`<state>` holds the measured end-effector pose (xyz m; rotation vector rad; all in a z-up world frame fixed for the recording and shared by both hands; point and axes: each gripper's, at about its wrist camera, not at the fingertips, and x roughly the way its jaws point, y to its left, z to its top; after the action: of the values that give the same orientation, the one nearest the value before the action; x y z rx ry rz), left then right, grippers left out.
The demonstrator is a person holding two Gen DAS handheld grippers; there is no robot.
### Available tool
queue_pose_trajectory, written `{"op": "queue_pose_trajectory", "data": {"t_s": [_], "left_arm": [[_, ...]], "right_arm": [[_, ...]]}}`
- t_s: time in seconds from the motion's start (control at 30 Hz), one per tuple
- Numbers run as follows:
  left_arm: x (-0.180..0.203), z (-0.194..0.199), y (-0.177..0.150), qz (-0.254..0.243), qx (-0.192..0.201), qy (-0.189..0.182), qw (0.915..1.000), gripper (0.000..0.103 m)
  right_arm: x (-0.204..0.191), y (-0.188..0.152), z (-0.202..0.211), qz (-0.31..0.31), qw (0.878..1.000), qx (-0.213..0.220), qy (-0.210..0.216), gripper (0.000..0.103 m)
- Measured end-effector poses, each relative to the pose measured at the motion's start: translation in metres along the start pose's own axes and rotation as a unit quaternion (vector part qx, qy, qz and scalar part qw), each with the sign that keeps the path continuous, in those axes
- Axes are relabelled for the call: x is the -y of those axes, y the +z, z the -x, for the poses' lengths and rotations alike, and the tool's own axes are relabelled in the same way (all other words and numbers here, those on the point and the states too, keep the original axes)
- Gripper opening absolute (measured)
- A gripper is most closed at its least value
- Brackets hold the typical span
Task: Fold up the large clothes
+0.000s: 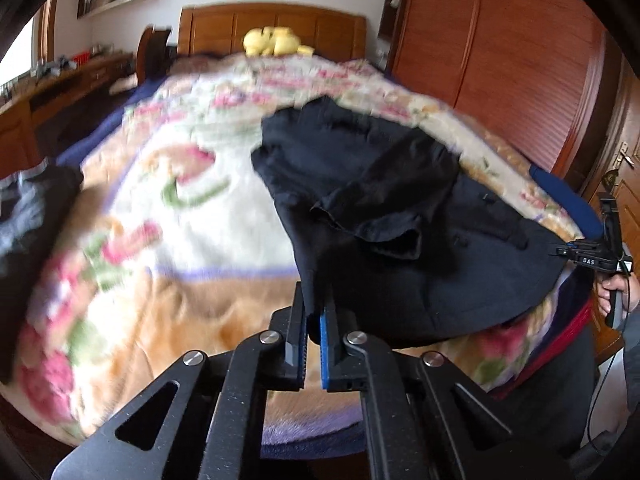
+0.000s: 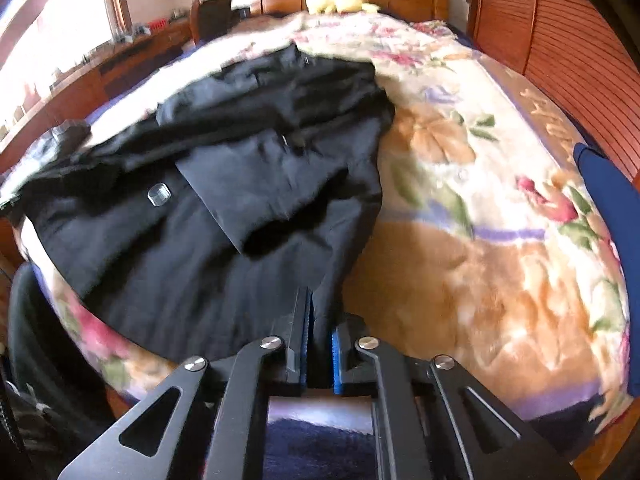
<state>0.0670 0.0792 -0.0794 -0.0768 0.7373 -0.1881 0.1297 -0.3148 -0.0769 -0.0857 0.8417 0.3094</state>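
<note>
Two hems pinched, you're set: your left gripper (image 1: 314, 312) is clamped on the near edge of the black coat (image 1: 400, 200), your right gripper (image 2: 320, 320) likewise. That coat lies spread on the flowered blanket (image 2: 480, 200), one sleeve laid across its middle, so I'd judge the main folds remain. Left of the coat there's bare blanket; right of it more, then the wardrobe (image 2: 560, 40).

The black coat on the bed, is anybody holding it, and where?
Yes. The left gripper pinches the black coat at its near bottom edge, and the right gripper pinches that edge at the other corner.
</note>
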Motion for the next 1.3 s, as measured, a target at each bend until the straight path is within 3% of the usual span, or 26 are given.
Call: {"op": "queue_pose_trajectory", "data": {"t_s": [0.07,0.23,0.67,0.93,1.03,1.3], "left_arm": [[0.006,0.016,0.013,-0.003,0.02,0.006,0.9998,0.005],[0.016,0.049,0.033,-0.009,0.063,0.008,0.9979,0.005],[-0.003,0.131,0.062,0.005,0.153,-0.004,0.9883,0.005],[-0.006,0.18,0.057,0.001,0.201,-0.01,0.9796,0.005],[-0.011,0.175,0.057,0.003,0.2,-0.013,0.9797,0.005],[-0.03,0.1,0.061,0.015,0.137,0.001,0.9904,0.005]], "right_arm": [[0.001,0.007,0.017,-0.002,0.999,0.031,0.016,0.006],[-0.005,0.022,0.066,0.018,0.996,0.086,0.005,0.004],[-0.01,0.027,0.193,0.036,0.978,0.205,-0.001,0.004],[-0.024,-0.01,0.258,0.049,0.964,0.261,0.008,0.004],[-0.024,-0.028,0.264,0.044,0.964,0.261,0.032,0.004],[0.001,-0.019,0.19,0.043,0.979,0.197,0.043,0.004]]}}
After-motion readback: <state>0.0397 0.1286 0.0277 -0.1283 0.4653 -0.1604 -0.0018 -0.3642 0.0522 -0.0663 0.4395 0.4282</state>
